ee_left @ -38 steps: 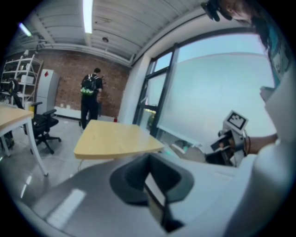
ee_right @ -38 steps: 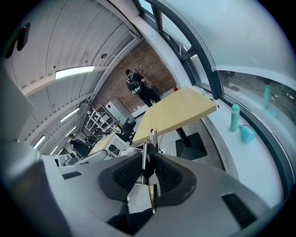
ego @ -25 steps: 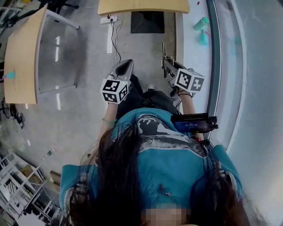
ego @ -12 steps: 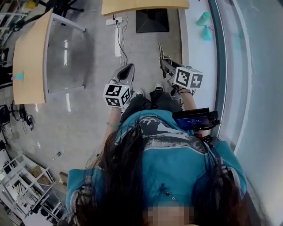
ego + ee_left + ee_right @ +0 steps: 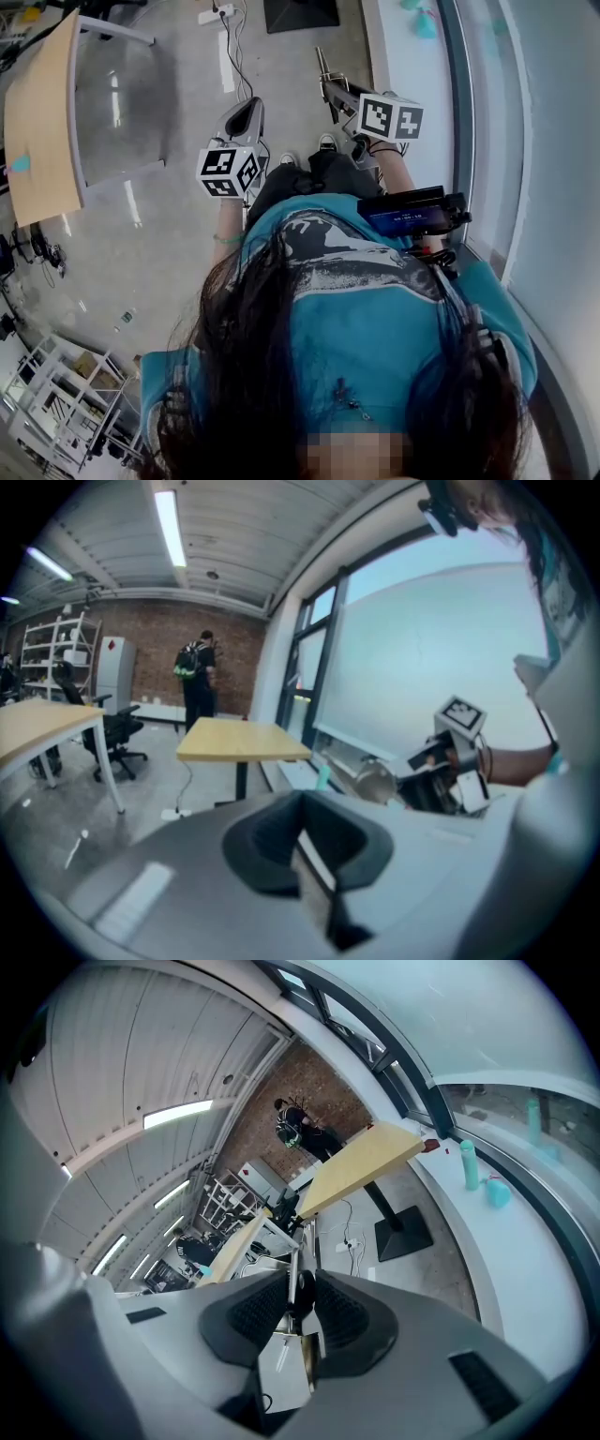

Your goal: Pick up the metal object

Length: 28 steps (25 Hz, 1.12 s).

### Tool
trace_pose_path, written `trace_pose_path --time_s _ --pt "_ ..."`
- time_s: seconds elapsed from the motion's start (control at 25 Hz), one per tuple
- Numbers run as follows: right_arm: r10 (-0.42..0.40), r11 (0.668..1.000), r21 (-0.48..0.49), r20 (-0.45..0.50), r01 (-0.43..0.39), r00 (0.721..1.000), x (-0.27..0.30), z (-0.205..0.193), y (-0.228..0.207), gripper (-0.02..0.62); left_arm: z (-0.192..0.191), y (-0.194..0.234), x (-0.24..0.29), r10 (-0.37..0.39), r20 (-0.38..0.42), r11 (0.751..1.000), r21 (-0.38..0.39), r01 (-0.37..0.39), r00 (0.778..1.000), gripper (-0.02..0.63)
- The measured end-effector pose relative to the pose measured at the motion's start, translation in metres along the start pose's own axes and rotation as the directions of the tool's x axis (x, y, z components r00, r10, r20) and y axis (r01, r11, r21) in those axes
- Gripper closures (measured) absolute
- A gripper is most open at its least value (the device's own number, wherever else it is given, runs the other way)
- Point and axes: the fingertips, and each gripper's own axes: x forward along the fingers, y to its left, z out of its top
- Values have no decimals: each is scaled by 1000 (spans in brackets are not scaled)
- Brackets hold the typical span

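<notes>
Two grippers are held out in front of the person over the grey floor (image 5: 169, 244). The right gripper (image 5: 335, 94) has its jaws partway closed and clamped on the metal object (image 5: 323, 66). In the right gripper view the two dark ribbed pads press on it from either side, and a thin bright strip of it rises just past the fingertips. From the head view the metal object pokes out beyond the jaw tips, away from the person. It is lifted clear of the floor and hangs just beside the pale window ledge (image 5: 412, 66) on the person's right. In the left gripper view a rounded, shiny part of it shows at the front of the right gripper.

The left gripper (image 5: 246, 114) is level with the right one and apart from it, well clear of the metal object. Its jaws are drawn together with nothing between them. Its marker cube (image 5: 228, 171) sits nearest the person, as does the right gripper's marker cube (image 5: 389, 118).

A wooden table (image 5: 37, 122) stands far off to the left. Two teal bottles (image 5: 424, 21) sit on the ledge beyond the metal object.
</notes>
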Motion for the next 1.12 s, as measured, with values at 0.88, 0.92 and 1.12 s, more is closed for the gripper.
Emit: trace_pose_path --time_s 0.88,0.92,1.12 --pt "-48 999 -3 20 48 999 8 -10 26 495 4 24 -16 -48 41 999 -2 48 998 603" --pt "-48 999 -4 19 48 999 10 -12 31 495 3 28 -20 -47 42 999 -4 47 998 603" --pt "-46 999 -5 8 46 999 15 -19 38 495 -2 36 -27 -41 41 999 -11 42 998 603"
